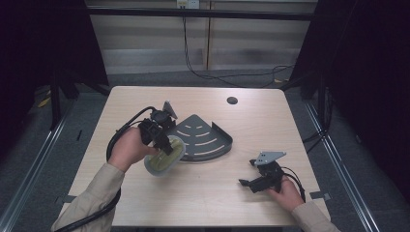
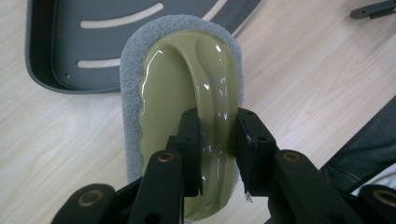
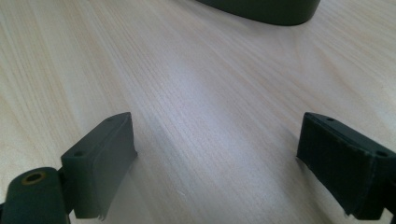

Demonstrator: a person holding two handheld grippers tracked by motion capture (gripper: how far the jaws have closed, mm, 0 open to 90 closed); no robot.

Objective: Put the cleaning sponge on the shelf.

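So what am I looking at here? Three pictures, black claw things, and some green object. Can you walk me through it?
No robot here: a person sits at a wooden table and holds a hand tool with two jaws, called a gripper, in each hand. The wide picture comes from a camera above, looking down. The other two come from small cameras riding on each gripper, looking along its black jaws.

The left gripper is shut on the raised handle of a scrubbing brush: an olive-green plastic top with a grey scouring pad under it. It is held beside a dark grey corner shelf tray with curved slots, which lies on the table.

The right gripper is open, holds nothing, and sits low over bare wood near the person's right side.
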